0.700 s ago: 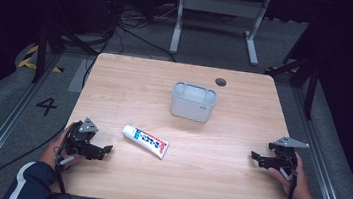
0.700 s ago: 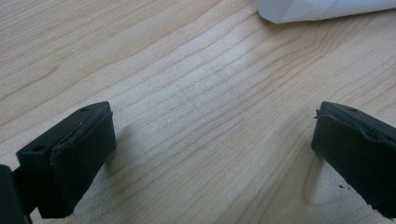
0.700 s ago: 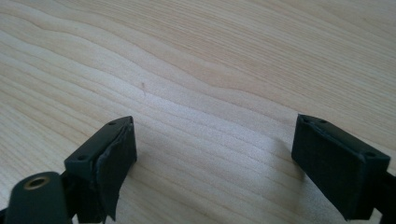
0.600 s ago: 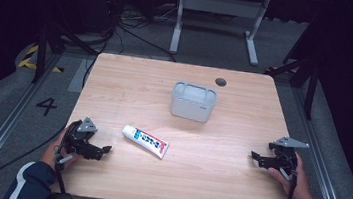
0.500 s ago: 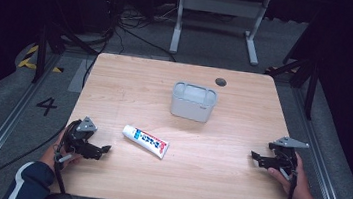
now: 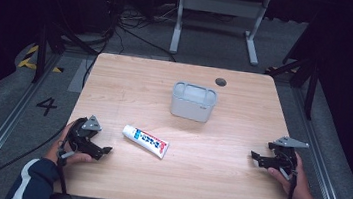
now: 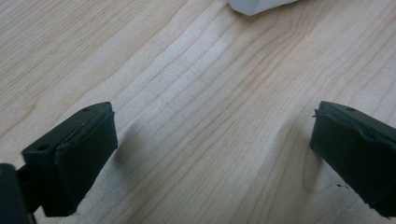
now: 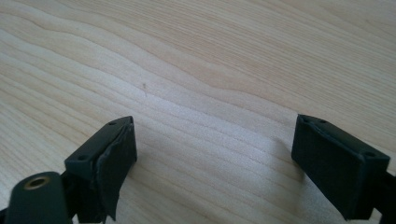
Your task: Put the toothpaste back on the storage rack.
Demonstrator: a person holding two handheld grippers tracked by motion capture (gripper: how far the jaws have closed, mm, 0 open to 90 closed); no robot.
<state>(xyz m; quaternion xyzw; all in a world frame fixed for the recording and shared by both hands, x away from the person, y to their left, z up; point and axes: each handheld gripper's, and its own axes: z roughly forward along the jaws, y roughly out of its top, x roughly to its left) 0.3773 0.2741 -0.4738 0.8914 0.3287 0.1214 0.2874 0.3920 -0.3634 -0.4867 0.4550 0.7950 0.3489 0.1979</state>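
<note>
A: Where does the toothpaste tube (image 6: 145, 141) lie?

B: Flat on the table (image 6: 215, 179), toward its left near corner, with the cap end pointing to the left edge and the crimped tail slanting toward the near edge. The left gripper (image 6: 103, 150) rests just beside it, by the near-left corner, with a bare strip of wood between them.

A: And the jaws?

B: Spread wide, nothing between them. In the left gripper view they frame only wood grain, with a white corner of the tube (image 7: 259, 5) at the top. The right gripper (image 6: 255, 158) sits by the right edge, well apart from the tube, its jaws just as wide over bare wood.

A: How would you expect the tube to handle?

B: Light, I'd judge, and soft. The plastic skin looks glossy, so it may slip, and a hard squeeze at the belly could dent it or push paste toward the cap. I'd close across the narrow width near the shoulder behind the cap, where it is probably stiffest. The flat tail is thin and lies close to the wood, so harder to get under.

A: And the grey bin (image 6: 193, 101)?

B: Upright toward the far edge, near the middle, apart from the tube.
</note>
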